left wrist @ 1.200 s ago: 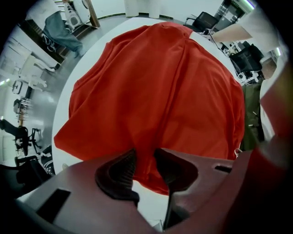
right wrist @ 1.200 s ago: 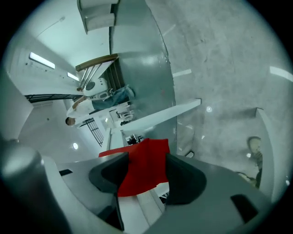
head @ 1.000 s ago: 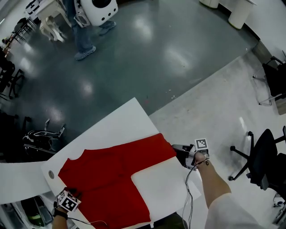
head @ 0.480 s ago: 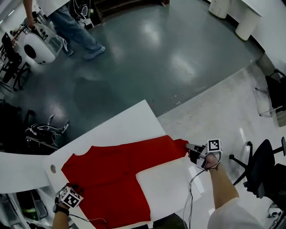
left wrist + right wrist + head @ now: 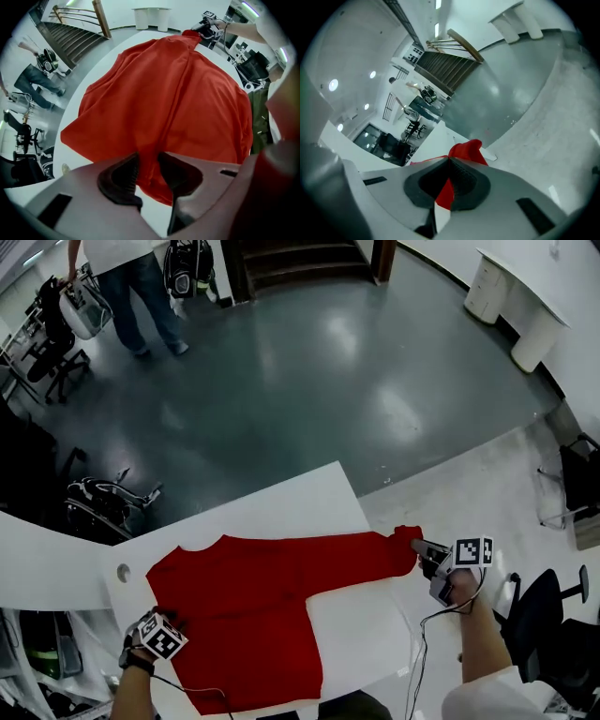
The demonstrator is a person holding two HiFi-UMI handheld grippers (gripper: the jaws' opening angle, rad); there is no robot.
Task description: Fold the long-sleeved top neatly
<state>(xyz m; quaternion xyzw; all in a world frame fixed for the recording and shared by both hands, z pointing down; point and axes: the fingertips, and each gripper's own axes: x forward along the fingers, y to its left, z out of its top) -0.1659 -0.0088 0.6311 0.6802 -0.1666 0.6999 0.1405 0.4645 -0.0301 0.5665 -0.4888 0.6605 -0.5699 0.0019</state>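
Observation:
The red long-sleeved top (image 5: pixel 244 606) lies spread on the white table (image 5: pixel 281 502). Its one sleeve (image 5: pixel 356 559) stretches out to the right, past the table's edge. My right gripper (image 5: pixel 418 546) is shut on that sleeve's cuff (image 5: pixel 468 151) and holds it up off the table; red cloth shows between its pads (image 5: pixel 450 176). At the lower left my left gripper (image 5: pixel 167 621) points down onto the top's near edge. Its jaws (image 5: pixel 149 173) are closed on a fold of the red fabric (image 5: pixel 173 93), which rises away from them toward the right gripper (image 5: pixel 206 29).
A person (image 5: pixel 131 277) stands far off on the grey floor at the upper left, near stairs (image 5: pixel 300 263). Black gear (image 5: pixel 103 502) lies on the floor left of the table. Office chairs (image 5: pixel 562 615) stand at the right. White cabinets (image 5: pixel 525 306) line the upper right.
My right gripper has risen and moved right with the cuff, drawing the sleeve out straight beyond the table's edge. The left gripper has stayed on the top's edge.

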